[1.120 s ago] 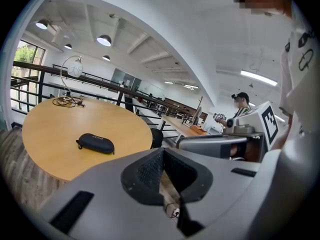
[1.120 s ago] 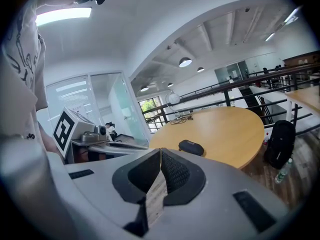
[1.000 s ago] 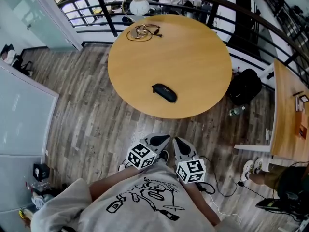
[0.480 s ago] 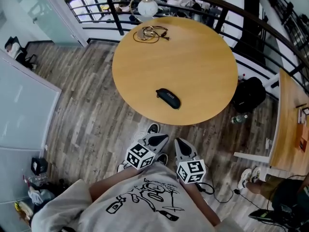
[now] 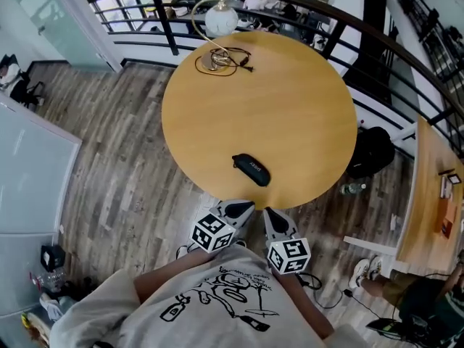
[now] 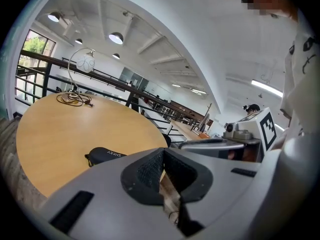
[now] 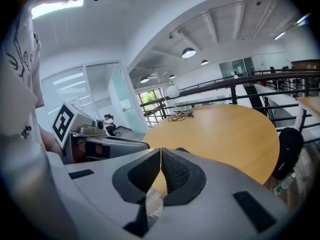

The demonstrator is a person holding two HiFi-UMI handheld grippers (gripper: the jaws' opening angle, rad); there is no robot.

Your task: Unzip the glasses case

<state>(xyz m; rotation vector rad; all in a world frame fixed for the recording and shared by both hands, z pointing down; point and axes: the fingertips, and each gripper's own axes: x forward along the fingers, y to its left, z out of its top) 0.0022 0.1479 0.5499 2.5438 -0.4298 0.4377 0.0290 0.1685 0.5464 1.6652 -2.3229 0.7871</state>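
Observation:
A black zipped glasses case (image 5: 251, 169) lies near the front edge of the round wooden table (image 5: 290, 100); the left gripper view shows the case (image 6: 106, 155) too, with white lettering on its side. My left gripper (image 5: 241, 210) and right gripper (image 5: 272, 215) are held side by side close to the person's body, just short of the table's near edge, pointing toward the case. Both are shut with their pads together and nothing between them. In the right gripper view the case is mostly hidden behind the jaws.
A lamp with a white globe (image 5: 220, 20) and a coiled cable (image 5: 221, 59) sit at the table's far side. A dark railing (image 5: 326, 20) curves behind. A black bag (image 5: 371, 149) and a bottle (image 5: 352, 188) rest on the wooden floor at right, near another table (image 5: 428, 194).
The table and case have come nearer to the grippers in the head view; both grippers, still shut, now sit right at the table's near edge.

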